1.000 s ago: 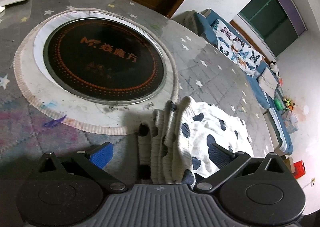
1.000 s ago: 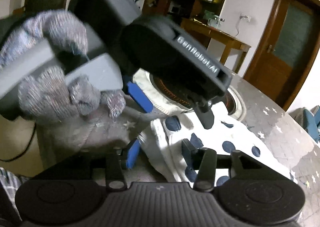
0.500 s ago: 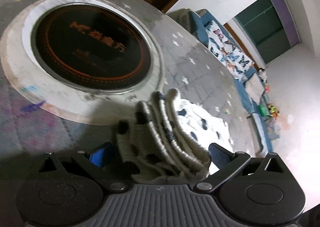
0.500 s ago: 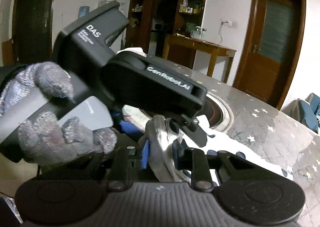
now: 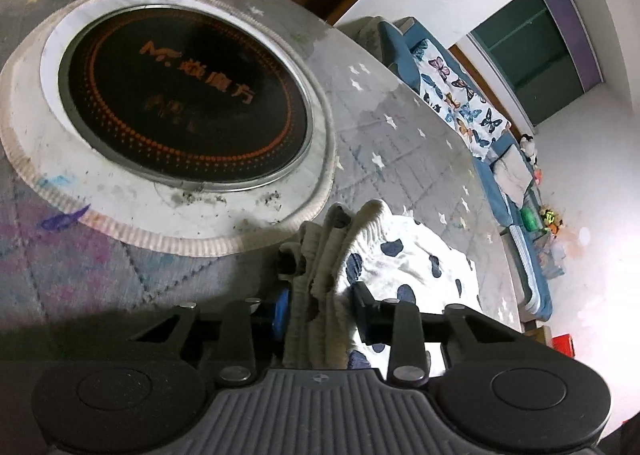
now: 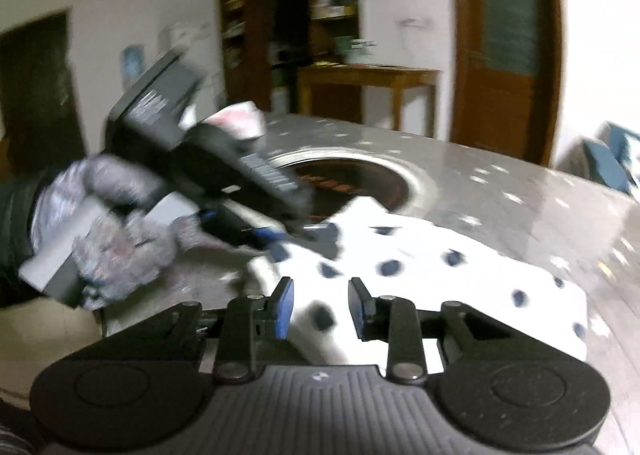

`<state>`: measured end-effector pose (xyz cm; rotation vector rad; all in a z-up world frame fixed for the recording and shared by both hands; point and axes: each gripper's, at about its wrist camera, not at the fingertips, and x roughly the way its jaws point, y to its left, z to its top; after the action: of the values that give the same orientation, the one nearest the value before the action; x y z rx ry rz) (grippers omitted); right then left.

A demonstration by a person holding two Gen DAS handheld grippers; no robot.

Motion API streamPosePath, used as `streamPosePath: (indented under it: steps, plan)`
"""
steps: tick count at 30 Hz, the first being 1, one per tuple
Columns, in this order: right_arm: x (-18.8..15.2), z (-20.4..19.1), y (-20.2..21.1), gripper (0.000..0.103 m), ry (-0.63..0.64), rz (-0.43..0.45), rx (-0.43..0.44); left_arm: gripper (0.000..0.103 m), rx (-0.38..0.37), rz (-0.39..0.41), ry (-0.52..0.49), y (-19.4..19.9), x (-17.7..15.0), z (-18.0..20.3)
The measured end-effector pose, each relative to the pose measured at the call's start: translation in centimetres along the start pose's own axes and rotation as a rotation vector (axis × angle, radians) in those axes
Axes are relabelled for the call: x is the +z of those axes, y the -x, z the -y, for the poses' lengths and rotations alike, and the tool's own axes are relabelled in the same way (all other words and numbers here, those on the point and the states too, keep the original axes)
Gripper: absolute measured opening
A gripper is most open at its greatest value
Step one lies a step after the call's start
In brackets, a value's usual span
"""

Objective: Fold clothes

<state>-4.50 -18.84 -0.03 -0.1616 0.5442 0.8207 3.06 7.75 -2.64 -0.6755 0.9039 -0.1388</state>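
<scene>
A white garment with dark blue spots [image 5: 404,255] lies on the round table. Its ribbed edge is bunched upright between the pads of my left gripper [image 5: 320,303], whose jaws are closing and pinch the folds. In the right wrist view the same garment [image 6: 440,267] spreads flat to the right. There a gloved hand [image 6: 100,223] holds the left gripper [image 6: 306,233] at the cloth's left end. My right gripper [image 6: 320,307] hovers over the near edge with its jaws opening. Cloth shows through the gap, but the blue pads [image 6: 285,307] do not press on it.
A black round hob [image 5: 184,95] in a white ring sits in the middle of the grey starred table cover [image 5: 380,115]. A blue sofa with a butterfly cloth [image 5: 460,103] stands beyond the table's right edge. A wooden side table [image 6: 368,75] and a door [image 6: 508,35] are behind.
The left jaws went from wide open around the bunched edge to pinching it. The right gripper let go of the cloth, pulled back and rose, rolling as it went.
</scene>
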Motion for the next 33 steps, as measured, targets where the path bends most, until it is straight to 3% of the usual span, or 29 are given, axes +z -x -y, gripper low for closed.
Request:
streamPosePath:
  steps: [7, 10, 17, 19, 21, 23, 33]
  plan:
    - [-0.7, 9.5, 0.9, 0.031, -0.189, -0.029, -0.284, 0.027, 0.007, 0.038, -0.102, 0.9, -0.1, 2.1]
    - [-2.1, 13.0, 0.3, 0.035, -0.311, -0.044, -0.353, 0.025, 0.01, 0.052, -0.144, 1.0, -0.1, 3.1]
    - [-4.4, 16.8, 0.1, 0.035, -0.505, -0.023, -0.303, 0.024, 0.018, 0.062, -0.22, 0.2, 0.3, 5.1]
    - [-4.6, 16.9, 0.0, 0.024, -0.518, -0.015, -0.28, 0.024, 0.02, 0.062, -0.243, -0.2, 0.5, 5.9]
    - [-4.8, 16.6, 0.3, 0.012, -0.514, -0.008, -0.28, 0.024, 0.023, 0.063, -0.264, -0.5, 0.8, 6.5]
    - [-4.7, 16.4, 0.7, 0.008, -0.506, 0.006, -0.298, 0.024, 0.022, 0.061, -0.278, -0.9, 1.1, 7.1]
    - [-0.2, 19.0, 3.5, 0.005, -0.418, 0.102, -0.422, 0.022, 0.019, 0.062, -0.371, -4.0, 2.3, 11.9]
